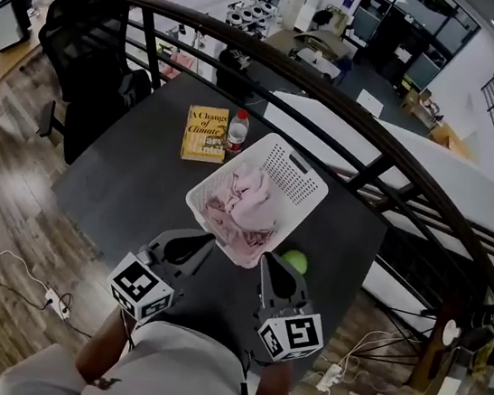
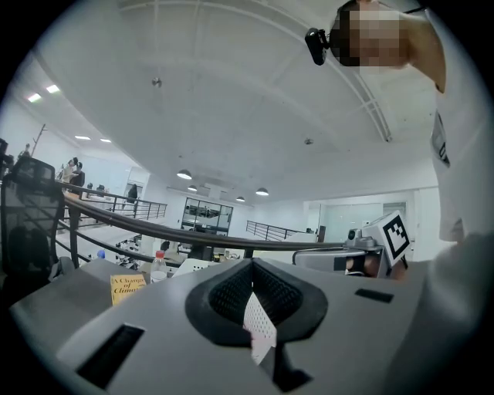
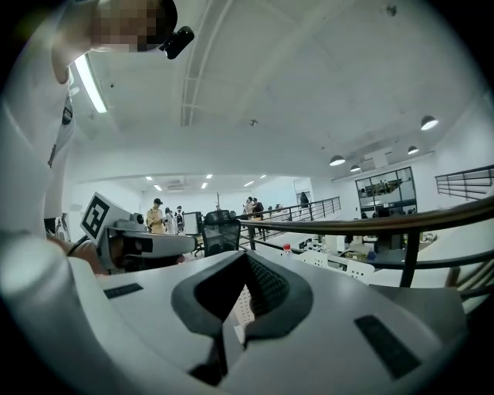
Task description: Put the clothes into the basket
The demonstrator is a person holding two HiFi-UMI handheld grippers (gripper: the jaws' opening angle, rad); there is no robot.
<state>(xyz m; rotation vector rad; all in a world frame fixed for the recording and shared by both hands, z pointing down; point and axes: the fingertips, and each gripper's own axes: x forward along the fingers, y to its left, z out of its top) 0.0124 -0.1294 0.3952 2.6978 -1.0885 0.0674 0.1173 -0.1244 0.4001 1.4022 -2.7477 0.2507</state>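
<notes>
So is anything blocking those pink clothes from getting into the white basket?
Nothing visible does. The pink clothes already lie in the basket, with one fold spilling over its near rim. The green ball sits on the table beside the basket, not in the way.

A dark surface (image 1: 121, 183) stands on a wood-plank floor (image 1: 1, 194) beside a curved black railing (image 1: 353, 93), with a black office chair (image 1: 87, 69) at its left side. Beyond the railing an open office with desks lies lower down. Round lights (image 2: 184, 175) glow in the white ceiling (image 2: 231, 92), and a power strip (image 1: 57, 300) lies on the floor.
</notes>
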